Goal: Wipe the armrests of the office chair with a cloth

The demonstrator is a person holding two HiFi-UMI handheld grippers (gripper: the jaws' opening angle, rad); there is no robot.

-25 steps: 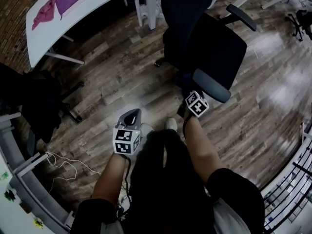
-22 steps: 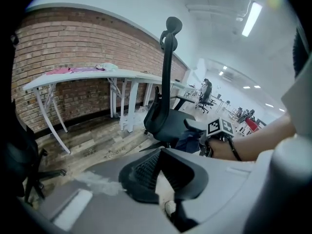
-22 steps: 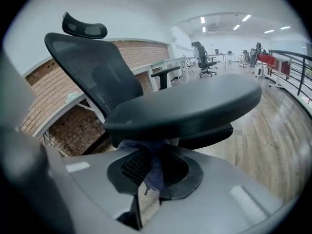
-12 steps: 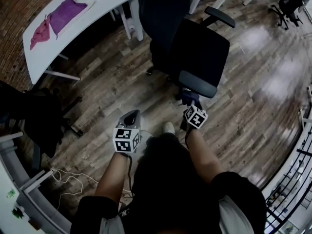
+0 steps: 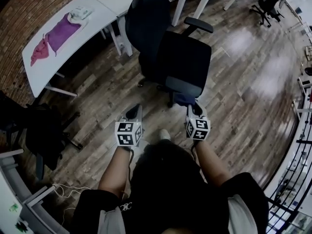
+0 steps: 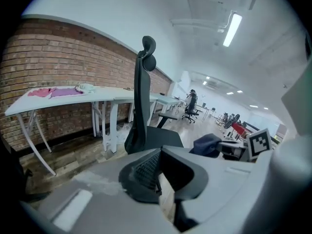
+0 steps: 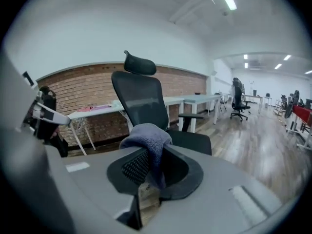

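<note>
A black office chair [image 5: 183, 60] stands just ahead of me, its grey near armrest [image 5: 184, 87] toward me and its far armrest [image 5: 199, 25] behind the seat. My right gripper [image 5: 193, 110] is shut on a blue-grey cloth [image 5: 185, 99], held just short of the near armrest. In the right gripper view the cloth [image 7: 146, 135] bulges up between the jaws of the right gripper [image 7: 151, 157], with the chair [image 7: 141, 101] behind it. My left gripper [image 5: 133, 112] hangs left of the chair over the floor. The left gripper [image 6: 158, 155] has its jaws together and holds nothing.
A white desk [image 5: 92, 13] with pink and purple cloths [image 5: 56, 35] runs along the brick wall at the back left. A dark chair [image 5: 39, 126] stands at my left, with a white cable [image 5: 63, 189] on the wood floor. More chairs [image 5: 268, 1] stand far right.
The right gripper with the cloth has drawn back from the near armrest toward me. The view has tilted, so the chair sits higher and farther. The left gripper stays shut and empty.
</note>
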